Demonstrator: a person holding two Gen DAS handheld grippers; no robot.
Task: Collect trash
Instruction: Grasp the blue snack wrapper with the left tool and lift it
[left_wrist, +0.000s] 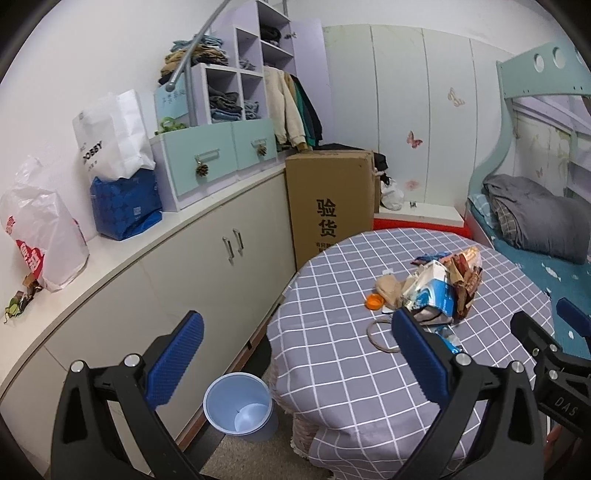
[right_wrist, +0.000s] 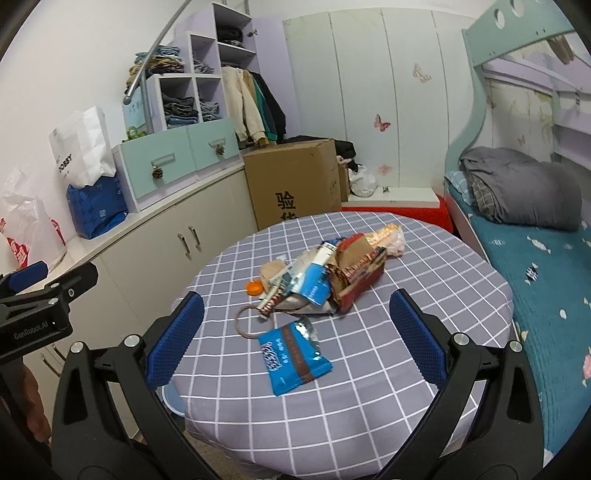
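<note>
While each hand-held gripper, left (left_wrist: 295, 354) and right (right_wrist: 295, 336), gapes wide and empty, wrappers (right_wrist: 321, 277) litter the table (right_wrist: 424, 266).

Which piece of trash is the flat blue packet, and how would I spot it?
Find the round table with the grey checked cloth. A heap of wrappers sits mid-table; the blue packet lies alone on the cloth on the heap's near side. Unlike the crumpled pile, it is flat, with white lettering and a brown stripe.
</note>
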